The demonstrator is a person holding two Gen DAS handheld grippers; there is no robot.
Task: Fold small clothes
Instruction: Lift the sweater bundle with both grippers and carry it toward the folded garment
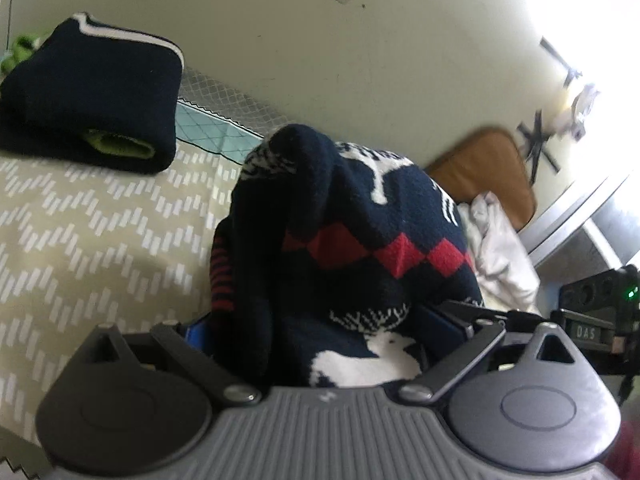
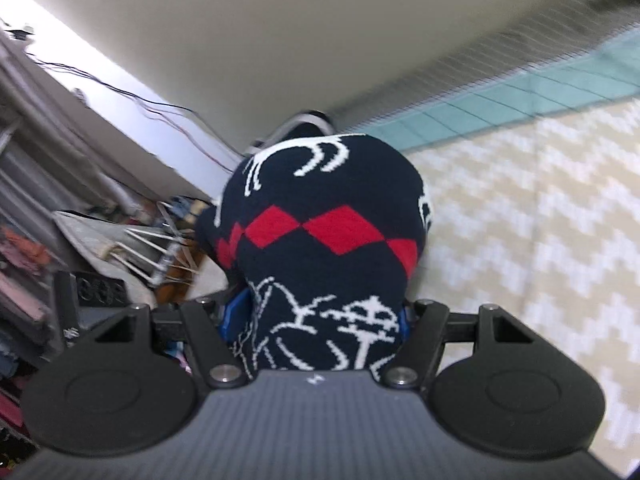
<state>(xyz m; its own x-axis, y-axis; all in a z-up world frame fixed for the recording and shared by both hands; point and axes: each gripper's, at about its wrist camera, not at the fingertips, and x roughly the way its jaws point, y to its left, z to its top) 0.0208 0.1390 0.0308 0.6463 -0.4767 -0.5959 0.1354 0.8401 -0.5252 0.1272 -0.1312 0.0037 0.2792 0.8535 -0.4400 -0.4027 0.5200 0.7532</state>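
A navy knit sweater [image 1: 360, 216] with red diamonds and white figures is bunched up in front of the left wrist camera. My left gripper [image 1: 316, 328] is shut on it, and the cloth fills the gap between its blue pads [image 1: 196, 334]. The right wrist view shows the same sweater [image 2: 320, 216] bulging up over my right gripper [image 2: 320, 320]. That gripper is shut on a thick wad of it, and its fingertips are hidden by the cloth. Both bundles hang above the beige zigzag bedcover [image 1: 80, 220].
A folded navy garment [image 1: 88, 92] with a white stripe and green lining lies at the back left of the bed. A white cloth [image 1: 500, 248] and a brown cushion [image 1: 484, 168] sit to the right. A wire rack and cluttered shelves [image 2: 152, 248] stand off the bed's edge.
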